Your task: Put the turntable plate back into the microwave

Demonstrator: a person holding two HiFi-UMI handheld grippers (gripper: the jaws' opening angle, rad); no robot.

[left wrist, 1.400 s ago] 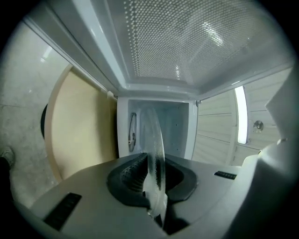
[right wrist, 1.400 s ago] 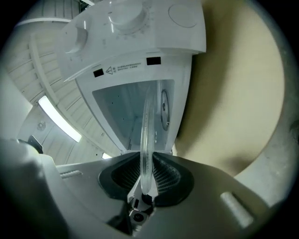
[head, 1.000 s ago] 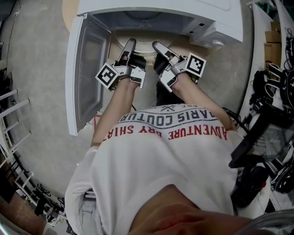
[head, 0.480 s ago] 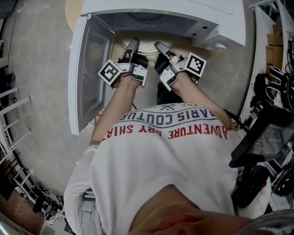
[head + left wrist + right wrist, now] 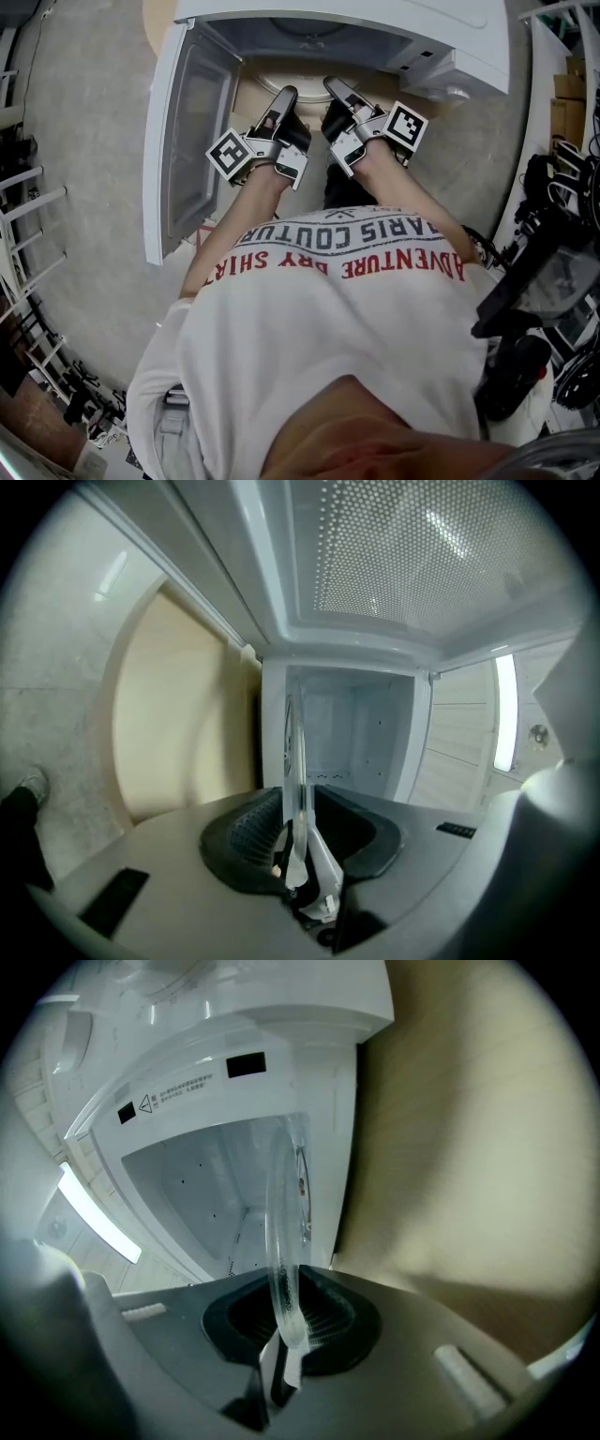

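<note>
The clear glass turntable plate is held between both grippers and shows edge-on in each gripper view, as a thin upright rim (image 5: 295, 761) and a curved glass band (image 5: 281, 1222). My left gripper (image 5: 281, 103) is shut on its left edge, jaws (image 5: 298, 829) closed on the glass. On the opposite edge, my right gripper (image 5: 339, 94) is shut too (image 5: 286, 1321). The white microwave (image 5: 375, 23) stands just ahead with its door (image 5: 192, 141) swung open to the left. Its empty cavity (image 5: 347, 733) faces the plate. In the head view the plate itself is hard to make out.
The microwave sits on a round beige table (image 5: 178, 724). Wire racks (image 5: 28, 216) stand at the left over the grey floor, and dark equipment and cables (image 5: 553, 281) crowd the right side. The control panel with a knob (image 5: 450, 80) juts out beside the right gripper.
Both grippers have moved a little forward, toward the microwave opening, carrying the plate. Their hold on it is unchanged.
</note>
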